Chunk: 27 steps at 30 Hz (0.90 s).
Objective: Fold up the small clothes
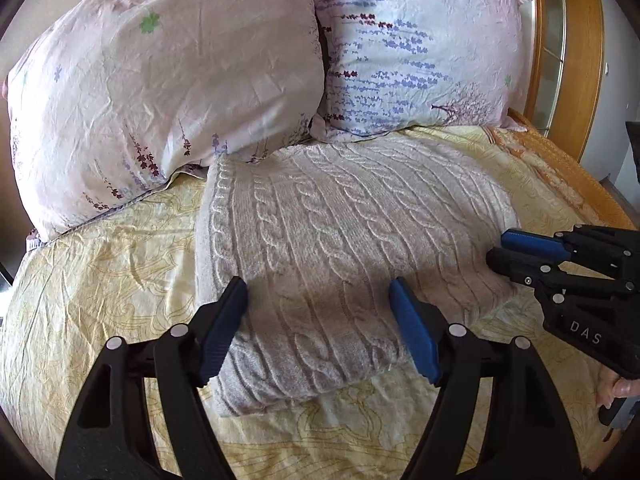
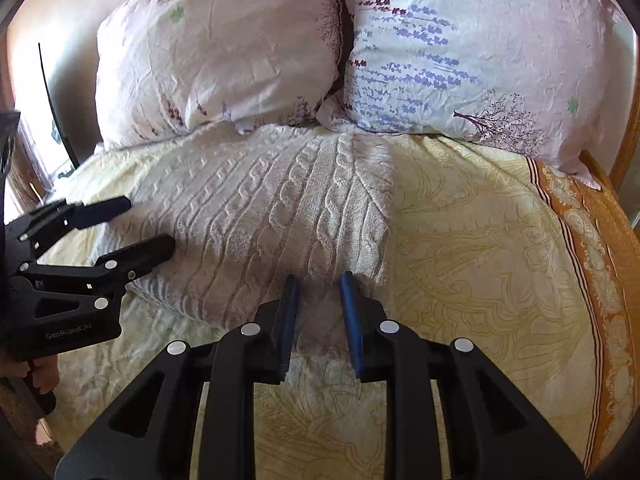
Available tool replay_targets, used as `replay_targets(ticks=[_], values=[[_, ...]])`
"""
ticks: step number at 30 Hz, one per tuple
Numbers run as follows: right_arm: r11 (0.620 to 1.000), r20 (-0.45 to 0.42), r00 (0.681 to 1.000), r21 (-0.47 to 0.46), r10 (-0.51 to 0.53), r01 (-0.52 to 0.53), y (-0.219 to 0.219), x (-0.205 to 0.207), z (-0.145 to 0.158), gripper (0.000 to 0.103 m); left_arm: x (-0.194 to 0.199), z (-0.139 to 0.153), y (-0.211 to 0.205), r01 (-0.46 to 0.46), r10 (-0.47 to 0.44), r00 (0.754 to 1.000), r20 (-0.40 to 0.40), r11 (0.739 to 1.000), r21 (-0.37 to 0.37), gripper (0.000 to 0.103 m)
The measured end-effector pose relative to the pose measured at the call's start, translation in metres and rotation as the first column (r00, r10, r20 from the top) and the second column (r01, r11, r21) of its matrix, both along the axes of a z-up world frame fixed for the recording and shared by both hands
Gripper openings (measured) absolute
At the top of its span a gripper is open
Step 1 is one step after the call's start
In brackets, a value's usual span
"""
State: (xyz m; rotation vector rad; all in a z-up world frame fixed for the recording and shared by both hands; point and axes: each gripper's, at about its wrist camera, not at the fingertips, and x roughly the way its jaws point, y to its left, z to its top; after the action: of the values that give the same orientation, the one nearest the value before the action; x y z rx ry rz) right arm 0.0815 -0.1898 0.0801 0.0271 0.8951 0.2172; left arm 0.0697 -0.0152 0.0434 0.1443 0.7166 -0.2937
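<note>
A pale cable-knit sweater (image 1: 340,248) lies folded into a thick rectangle on the yellow patterned bedspread (image 1: 100,280), just below the pillows. It also shows in the right wrist view (image 2: 272,224). My left gripper (image 1: 318,292) is open, its blue pads spread wide over the sweater's near half, holding nothing. My right gripper (image 2: 319,286) is open with a narrow gap between the pads, at the sweater's near right corner, empty. It also shows from the side in the left wrist view (image 1: 496,250). The left gripper appears at the left in the right wrist view (image 2: 150,226).
Two large floral pillows (image 1: 160,92) (image 1: 420,48) lean against the wooden headboard (image 1: 580,60) right behind the sweater. The bedspread has an orange border (image 2: 600,260) along the right edge. Bare bedspread (image 2: 480,260) lies right of the sweater.
</note>
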Motion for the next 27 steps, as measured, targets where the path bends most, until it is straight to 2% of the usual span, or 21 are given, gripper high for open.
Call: replay_targets(ticks=[2, 4, 5, 9, 11, 15, 22, 24, 26, 27], values=[[0.999, 0.039, 0.999, 0.040, -0.017, 0.016, -0.006, -0.012, 0.012, 0.024, -0.016, 0.011, 0.019, -0.027, 0.029, 0.999, 0.026, 0.998, -0.052, 0.075], [0.999, 0.049, 0.998, 0.022, -0.027, 0.026, -0.007, -0.022, 0.016, 0.026, -0.030, 0.016, 0.034, -0.088, 0.090, 0.994, 0.058, 0.995, -0.042, 0.077], [0.999, 0.039, 0.999, 0.023, -0.030, 0.029, -0.008, -0.024, 0.015, 0.032, -0.034, 0.016, 0.040, -0.119, 0.121, 0.990, 0.066, 0.992, -0.031, 0.080], [0.999, 0.062, 0.997, 0.010, -0.039, 0.039, -0.001, -0.025, 0.009, 0.033, -0.027, 0.009, 0.055, -0.194, 0.195, 0.980, 0.034, 0.981, -0.023, 0.081], [1.000, 0.048, 0.998, -0.006, -0.029, 0.029, 0.007, -0.020, 0.007, 0.033, -0.019, 0.005, 0.052, -0.194, 0.194, 0.981, 0.013, 0.981, -0.010, 0.081], [0.994, -0.021, 0.999, -0.107, -0.027, 0.024, 0.019, -0.013, -0.008, 0.033, -0.006, -0.006, 0.043, -0.198, 0.199, 0.979, -0.040, 0.980, 0.030, 0.082], [0.978, -0.032, 0.999, -0.210, -0.009, 0.002, 0.032, -0.012, -0.018, 0.034, 0.002, -0.015, 0.043, -0.194, 0.196, 0.976, -0.096, 0.980, 0.035, 0.082], [0.980, -0.028, 1.000, -0.197, -0.002, -0.004, 0.029, -0.013, -0.015, 0.035, 0.001, -0.015, 0.042, -0.194, 0.197, 0.976, -0.090, 0.980, 0.042, 0.082], [0.992, -0.020, 1.000, -0.124, -0.016, 0.013, 0.019, -0.017, -0.007, 0.037, -0.005, -0.011, 0.044, -0.187, 0.189, 0.979, -0.071, 0.982, 0.034, 0.084], [0.996, -0.015, 1.000, -0.080, -0.026, 0.025, 0.013, -0.021, -0.001, 0.048, -0.010, -0.010, 0.046, -0.186, 0.187, 0.981, -0.056, 0.982, 0.031, 0.086]])
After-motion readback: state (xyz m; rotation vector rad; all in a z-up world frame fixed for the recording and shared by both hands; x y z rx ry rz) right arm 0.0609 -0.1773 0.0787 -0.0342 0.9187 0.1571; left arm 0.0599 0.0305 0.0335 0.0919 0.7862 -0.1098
